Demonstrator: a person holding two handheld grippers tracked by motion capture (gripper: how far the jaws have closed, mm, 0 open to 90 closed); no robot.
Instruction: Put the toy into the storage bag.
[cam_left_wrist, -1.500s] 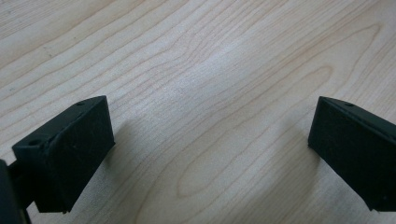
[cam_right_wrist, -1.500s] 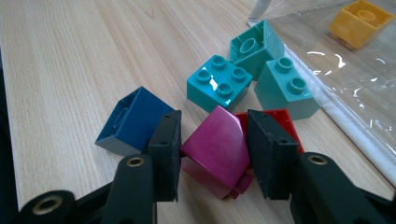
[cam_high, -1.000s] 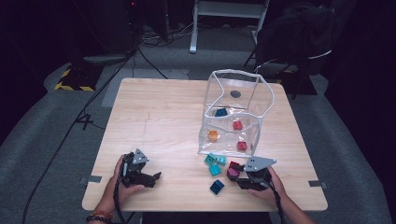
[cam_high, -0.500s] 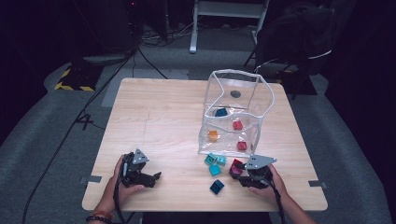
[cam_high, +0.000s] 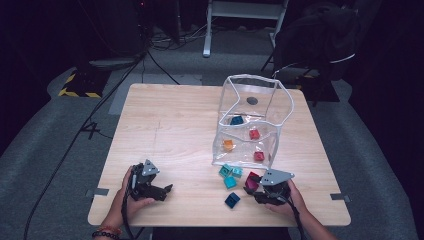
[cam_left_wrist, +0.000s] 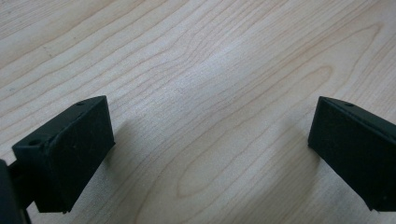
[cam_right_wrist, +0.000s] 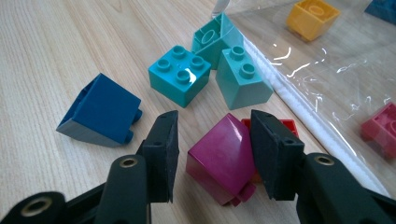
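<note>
My right gripper (cam_right_wrist: 215, 119) rests low at the table's front right, beside the clear bag. Its jaws have just been opening, and a magenta sloped brick (cam_right_wrist: 219, 156) lies on the wood between them. The right pad is against the brick, while a gap shows at the left pad. A red brick (cam_right_wrist: 292, 126) peeks out behind the right pad. In the high view the right gripper (cam_high: 250, 186) is at the magenta brick (cam_high: 252, 181). My left gripper (cam_high: 167, 189) sits at the front left, and in its own view it (cam_left_wrist: 210, 135) is open wide over bare wood.
A dark blue brick (cam_right_wrist: 100, 109) lies on its side to the left of the right jaws. Three teal bricks (cam_right_wrist: 182, 74) cluster just beyond. The clear plastic bag (cam_high: 272, 100) stands past them and holds an orange brick (cam_high: 228, 144), two red ones (cam_high: 254, 134) and a blue one (cam_high: 236, 120).
</note>
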